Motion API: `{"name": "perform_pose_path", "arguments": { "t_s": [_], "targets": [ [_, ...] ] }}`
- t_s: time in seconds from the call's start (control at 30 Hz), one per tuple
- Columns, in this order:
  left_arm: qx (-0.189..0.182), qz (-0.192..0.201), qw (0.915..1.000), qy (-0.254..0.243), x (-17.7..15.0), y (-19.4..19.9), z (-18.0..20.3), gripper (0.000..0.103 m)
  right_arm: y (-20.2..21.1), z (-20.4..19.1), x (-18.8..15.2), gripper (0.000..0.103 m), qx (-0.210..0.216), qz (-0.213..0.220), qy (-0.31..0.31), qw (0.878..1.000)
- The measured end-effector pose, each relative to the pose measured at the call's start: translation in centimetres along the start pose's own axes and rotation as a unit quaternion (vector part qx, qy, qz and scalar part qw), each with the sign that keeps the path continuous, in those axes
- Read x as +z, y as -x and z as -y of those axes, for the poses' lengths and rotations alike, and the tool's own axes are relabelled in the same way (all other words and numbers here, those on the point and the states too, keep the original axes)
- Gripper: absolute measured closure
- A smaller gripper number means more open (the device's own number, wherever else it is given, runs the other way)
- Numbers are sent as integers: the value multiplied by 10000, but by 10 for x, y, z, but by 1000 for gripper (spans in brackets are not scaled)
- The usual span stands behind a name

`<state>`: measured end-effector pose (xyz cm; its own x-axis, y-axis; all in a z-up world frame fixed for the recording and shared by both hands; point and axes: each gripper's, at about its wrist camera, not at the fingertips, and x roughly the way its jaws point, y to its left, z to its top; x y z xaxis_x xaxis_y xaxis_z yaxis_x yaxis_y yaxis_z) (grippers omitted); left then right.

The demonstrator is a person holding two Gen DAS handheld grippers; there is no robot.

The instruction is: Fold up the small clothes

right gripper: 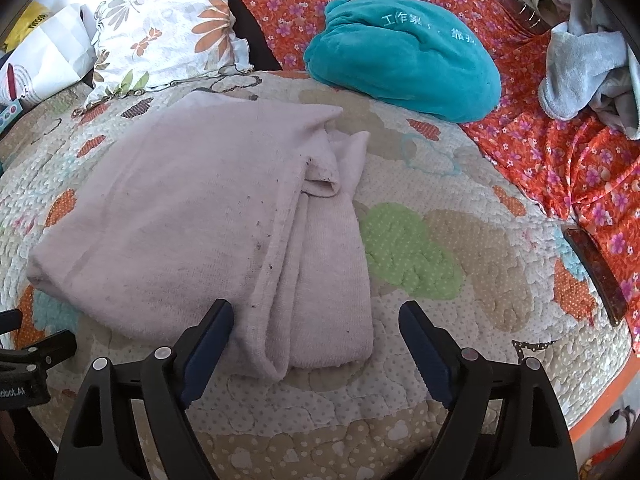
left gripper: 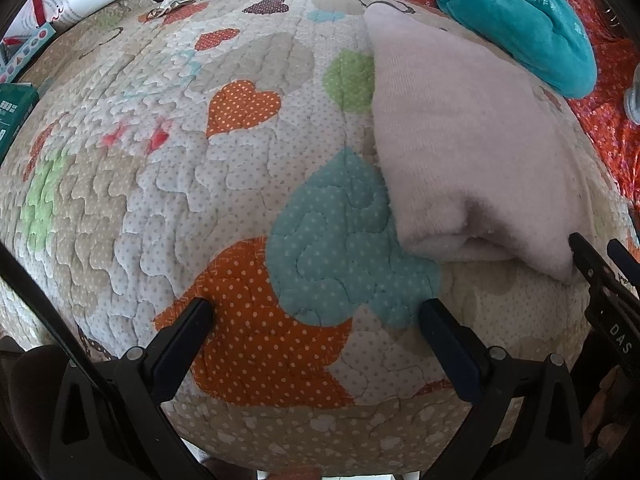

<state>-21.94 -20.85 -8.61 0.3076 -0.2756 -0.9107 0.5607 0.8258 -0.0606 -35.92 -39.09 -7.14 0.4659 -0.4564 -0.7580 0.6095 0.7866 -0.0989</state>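
Left wrist view: the left claw (left gripper: 316, 312) hangs spread and empty over the heart-patterned quilt (left gripper: 200, 168), the folded pale pink garment (left gripper: 460, 152) lying to its right. Right wrist view: the right claw (right gripper: 316, 320) gapes wide just before the garment's near edge, a teal bundle (right gripper: 404, 56) beyond.

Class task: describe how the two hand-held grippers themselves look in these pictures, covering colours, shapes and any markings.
Both look alike. The left hand-held gripper and the right hand-held gripper have black plastic frames with triangular cut-outs, silver round pivot pins, and two straight fingers faced with dark blue pads. Seen from the other camera, the right one carries white letters "DAS"; the left shows white lettering cut off by the picture edge.
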Motion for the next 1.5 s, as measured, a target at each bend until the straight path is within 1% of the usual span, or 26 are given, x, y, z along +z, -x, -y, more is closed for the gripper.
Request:
{"name": "perform_pose_path", "arguments": {
  "t_s": [0.1,0.13,0.23,0.37,0.43,0.5,0.67,0.8,1.0,1.27,1.5],
  "targets": [
    [85,70,9999,9,1,5,-1,0,3,1,0,15,26,33,-40,10000],
    [184,174,9997,24,-1,11,-1,0,5,1,0,15,27,50,-47,10000],
    [418,666,9969,-37,-3,36,4,0,14,3,0,15,42,185,-92,9998],
    [761,1501,9855,-214,-3,81,14,0,27,8,1,15,32,405,-230,9989],
    [841,1774,9802,-254,-3,97,17,0,31,11,2,15,28,470,-327,9984],
    [878,1870,9781,-259,-3,105,18,0,34,16,2,15,36,510,-447,9977],
    [832,1798,9797,-306,-6,108,23,0,37,24,2,15,108,532,-655,9964],
    [873,1610,9822,-427,-9,98,32,0,35,20,2,15,95,501,-592,9969],
    [772,1361,9867,-450,-11,87,38,0,37,19,2,15,80,571,-526,9970],
    [631,1057,9913,-458,-11,72,39,0,32,18,3,15,70,477,-531,9974],
    [571,906,9930,-506,-9,62,42,0,30,17,3,15,35,510,-452,9977]
  ]
}}
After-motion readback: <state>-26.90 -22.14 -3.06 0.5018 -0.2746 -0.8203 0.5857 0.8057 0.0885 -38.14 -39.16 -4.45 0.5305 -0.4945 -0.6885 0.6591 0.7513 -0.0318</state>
